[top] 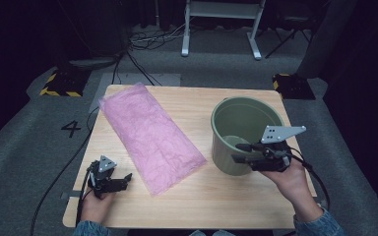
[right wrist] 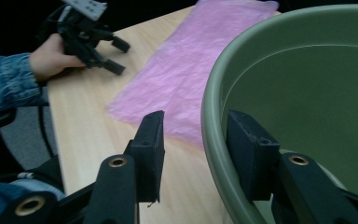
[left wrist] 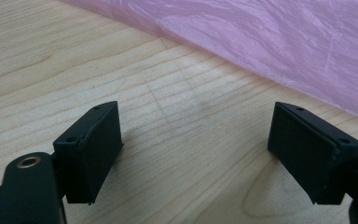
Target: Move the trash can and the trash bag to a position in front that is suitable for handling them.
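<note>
Item one, a green bucket (top: pixel 236 129), stands upright on the right half of my wooden bench (top: pixel 216 196), with the right gripper (top: pixel 240 152) at its near rim, fingers (right wrist: pixel 151 149) released and straddling the wall, one outside and one inside. Item two, a flat pink plastic bag (top: pixel 150 135), lies diagonally from far left toward centre, just beside the bucket. Item three, my left gripper (top: pixel 123 180), sits near left, fingers (left wrist: pixel 93 149) released over bare wood, near the bag's edge.
</note>
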`<state>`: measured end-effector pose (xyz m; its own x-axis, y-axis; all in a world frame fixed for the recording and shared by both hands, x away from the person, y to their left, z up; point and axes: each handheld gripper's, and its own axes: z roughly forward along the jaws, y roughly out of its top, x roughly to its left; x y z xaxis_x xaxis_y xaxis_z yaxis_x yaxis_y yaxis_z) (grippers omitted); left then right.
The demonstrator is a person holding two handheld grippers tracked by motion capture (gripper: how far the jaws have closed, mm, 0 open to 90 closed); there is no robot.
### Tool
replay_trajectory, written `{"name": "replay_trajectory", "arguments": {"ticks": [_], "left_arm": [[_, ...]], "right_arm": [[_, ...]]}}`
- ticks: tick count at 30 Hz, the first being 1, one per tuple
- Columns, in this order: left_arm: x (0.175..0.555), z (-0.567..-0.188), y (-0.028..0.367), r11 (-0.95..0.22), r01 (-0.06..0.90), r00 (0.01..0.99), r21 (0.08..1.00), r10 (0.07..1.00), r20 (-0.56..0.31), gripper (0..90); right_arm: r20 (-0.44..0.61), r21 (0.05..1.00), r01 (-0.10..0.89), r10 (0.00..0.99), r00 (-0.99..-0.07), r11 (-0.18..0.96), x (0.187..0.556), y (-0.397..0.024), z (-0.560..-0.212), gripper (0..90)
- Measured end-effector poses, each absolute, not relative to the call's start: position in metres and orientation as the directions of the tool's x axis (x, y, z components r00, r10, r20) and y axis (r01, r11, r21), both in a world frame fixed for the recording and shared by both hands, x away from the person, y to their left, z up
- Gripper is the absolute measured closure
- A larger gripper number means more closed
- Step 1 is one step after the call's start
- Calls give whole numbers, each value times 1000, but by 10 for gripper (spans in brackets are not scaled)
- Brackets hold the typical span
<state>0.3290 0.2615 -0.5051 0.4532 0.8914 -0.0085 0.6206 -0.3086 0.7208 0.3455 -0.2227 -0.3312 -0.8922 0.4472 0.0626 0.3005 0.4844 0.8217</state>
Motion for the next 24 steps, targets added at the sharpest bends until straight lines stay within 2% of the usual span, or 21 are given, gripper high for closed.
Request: {"name": "replay_trajectory", "arguments": {"ticks": [6,13,24], "left_arm": [[329,-505,261,-307,622,453,720,892,-11,174],[330,-505,261,-305,623,452,721,892,-13,174],[329,-505,261,-303,624,450,720,893,-14,174]], "right_arm": [[99,814,297,384,-918,499,322,-215,-330,566],[43,790,221,307,-951,572,281,-195,-326,554],[86,787,198,214,-973,584,255,-184,-325,557]]}}
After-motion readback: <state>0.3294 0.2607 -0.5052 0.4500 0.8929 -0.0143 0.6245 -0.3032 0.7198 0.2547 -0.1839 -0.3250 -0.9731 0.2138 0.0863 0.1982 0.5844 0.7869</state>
